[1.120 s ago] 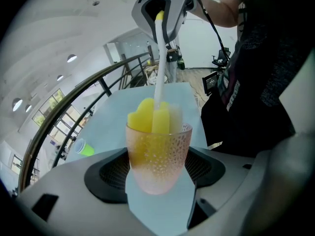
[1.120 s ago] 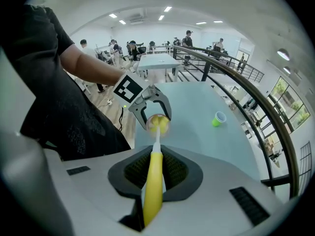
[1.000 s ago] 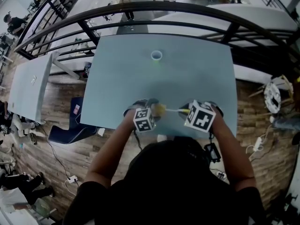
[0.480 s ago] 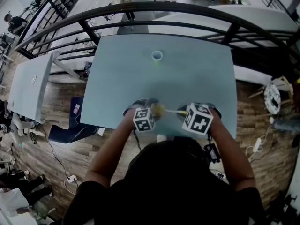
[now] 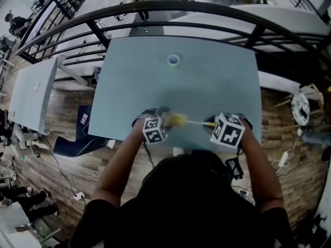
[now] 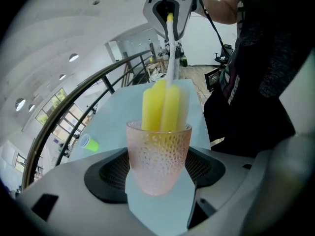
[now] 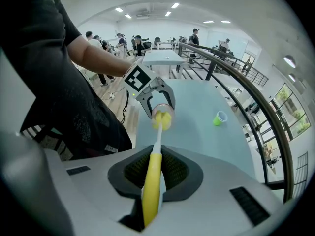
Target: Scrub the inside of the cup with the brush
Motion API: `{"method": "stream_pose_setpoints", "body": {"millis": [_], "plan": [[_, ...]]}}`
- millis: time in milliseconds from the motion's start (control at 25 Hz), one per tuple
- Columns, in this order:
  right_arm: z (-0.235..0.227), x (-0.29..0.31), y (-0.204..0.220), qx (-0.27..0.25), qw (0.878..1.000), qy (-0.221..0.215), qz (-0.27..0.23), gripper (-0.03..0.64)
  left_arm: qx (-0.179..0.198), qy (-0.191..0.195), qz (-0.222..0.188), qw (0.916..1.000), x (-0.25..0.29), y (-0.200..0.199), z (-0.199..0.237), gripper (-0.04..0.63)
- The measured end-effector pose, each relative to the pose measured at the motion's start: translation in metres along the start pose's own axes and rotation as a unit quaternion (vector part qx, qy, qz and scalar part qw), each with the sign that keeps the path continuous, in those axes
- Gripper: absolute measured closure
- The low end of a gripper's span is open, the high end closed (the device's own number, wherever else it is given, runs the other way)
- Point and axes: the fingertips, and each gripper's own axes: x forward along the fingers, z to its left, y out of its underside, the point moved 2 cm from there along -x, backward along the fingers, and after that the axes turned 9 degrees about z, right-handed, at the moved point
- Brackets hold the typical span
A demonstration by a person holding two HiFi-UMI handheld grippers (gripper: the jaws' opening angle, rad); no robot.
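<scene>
In the lower middle of the head view, my left gripper [image 5: 164,118] pinches the dimpled pink cup [image 6: 158,156] by its sides. Its mouth is turned toward my right gripper [image 5: 213,124], whose jaws clamp the yellow handle [image 7: 152,181] of the brush. The brush's yellow sponge head [image 6: 165,104] sits partly inside the cup and partly past the rim. To scrub well, I should hold the cup steady, push the head to the bottom and twist it against the wall without levering the cup loose. Further up the table [image 5: 217,76], well apart, stands a small green cup [image 5: 172,61], with a railing [image 5: 170,6] beyond.
</scene>
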Motion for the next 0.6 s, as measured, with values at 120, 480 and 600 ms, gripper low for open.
{"method": "stream_pose_setpoints", "body": {"millis": [120, 480, 600], "plan": [[-0.006, -0.003, 0.005, 0.005, 1.000, 0.004, 0.003, 0.575, -0.003, 0.002, 0.004, 1.0000, 0.002, 0.003, 0.000, 0.232], [-0.010, -0.010, -0.006, 0.009, 1.000, 0.015, -0.019, 0.575, 0.001, 0.007, 0.002, 1.0000, 0.004, -0.002, -0.004, 0.232], [-0.009, -0.009, -0.014, 0.000, 1.000, 0.013, -0.024, 0.575, 0.004, 0.010, -0.004, 0.9999, 0.004, -0.008, -0.008, 0.232]]}}
